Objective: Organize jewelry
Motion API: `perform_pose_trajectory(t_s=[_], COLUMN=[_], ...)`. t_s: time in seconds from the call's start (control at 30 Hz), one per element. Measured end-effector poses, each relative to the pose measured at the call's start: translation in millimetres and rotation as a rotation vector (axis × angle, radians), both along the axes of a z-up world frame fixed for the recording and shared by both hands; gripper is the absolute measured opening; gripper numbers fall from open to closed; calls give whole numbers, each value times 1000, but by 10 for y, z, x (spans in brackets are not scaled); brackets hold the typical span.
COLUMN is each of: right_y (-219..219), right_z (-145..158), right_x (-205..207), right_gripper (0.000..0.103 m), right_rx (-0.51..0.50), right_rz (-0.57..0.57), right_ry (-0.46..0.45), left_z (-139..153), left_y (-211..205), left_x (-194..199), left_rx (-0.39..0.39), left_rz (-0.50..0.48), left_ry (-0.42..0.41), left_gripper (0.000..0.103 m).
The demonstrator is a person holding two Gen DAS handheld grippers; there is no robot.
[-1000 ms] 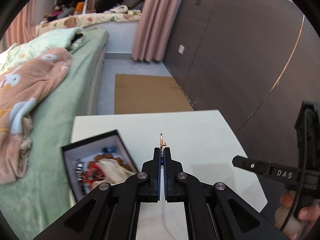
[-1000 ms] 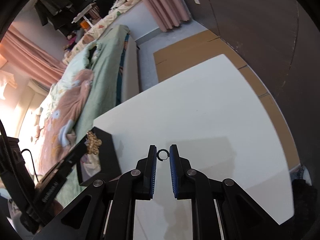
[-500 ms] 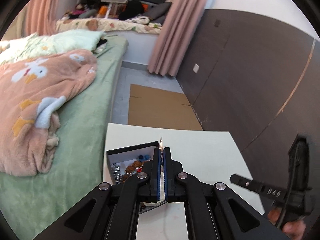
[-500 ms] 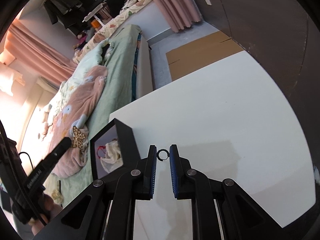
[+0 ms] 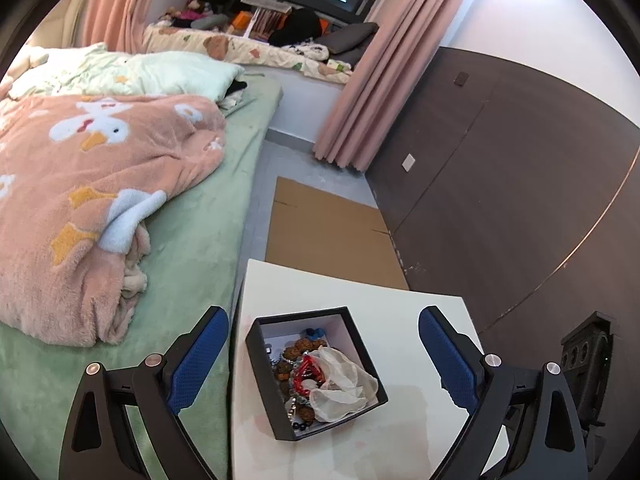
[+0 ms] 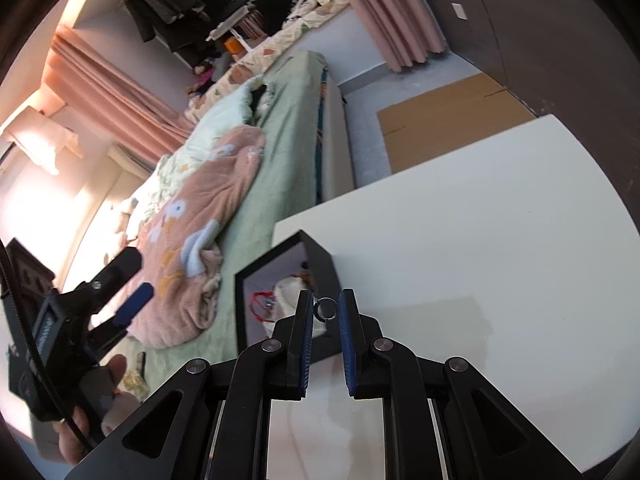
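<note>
A black jewelry box (image 5: 288, 408) with a white inside stands on the white table (image 5: 360, 292). It holds brown beads, a red piece and a white cloth pouch (image 5: 340, 380). My left gripper (image 5: 323, 360) hangs wide open and empty above the box. My right gripper (image 6: 325, 309) is shut on a small silver ring (image 6: 326, 309), held above the table just right of the box (image 6: 320, 260). The left gripper (image 6: 132, 280) also shows open at the left of the right wrist view.
A green bed (image 5: 192, 240) with a pink blanket (image 5: 80, 184) lies against the table's left edge. A cardboard sheet (image 5: 328, 232) lies on the floor beyond the table. A dark panel wall (image 5: 500, 184) runs along the right.
My left gripper rose over the box and opened; the gold earring it held is no longer between its fingers. My right gripper moved left toward the box, still holding the ring.
</note>
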State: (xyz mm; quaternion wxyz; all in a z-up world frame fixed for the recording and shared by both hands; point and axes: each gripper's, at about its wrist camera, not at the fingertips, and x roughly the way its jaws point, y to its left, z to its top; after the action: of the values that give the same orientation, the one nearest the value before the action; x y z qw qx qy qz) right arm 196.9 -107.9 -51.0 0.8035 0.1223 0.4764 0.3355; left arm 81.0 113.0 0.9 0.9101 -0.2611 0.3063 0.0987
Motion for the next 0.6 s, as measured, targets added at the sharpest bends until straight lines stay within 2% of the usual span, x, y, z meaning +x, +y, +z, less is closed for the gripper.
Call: perform_pose_trajectory(t_s=[0.23,0.53,0.6], right_y=[221,526,594], right_z=[28,5,21], right_x=[-20,68,82], right_gripper=[15,15,18], right_rx=[26,77,62], right_rz=[51,103,107], right_ry=[-16,11,0], left_z=[-18,-51,-57], left_y=[89,182,193], left_x=[37,131,137], left_rx=[3,-6,-9], left_rz=[8,3,3], left_ry=[18,32,33], left_gripper=[96,96,96])
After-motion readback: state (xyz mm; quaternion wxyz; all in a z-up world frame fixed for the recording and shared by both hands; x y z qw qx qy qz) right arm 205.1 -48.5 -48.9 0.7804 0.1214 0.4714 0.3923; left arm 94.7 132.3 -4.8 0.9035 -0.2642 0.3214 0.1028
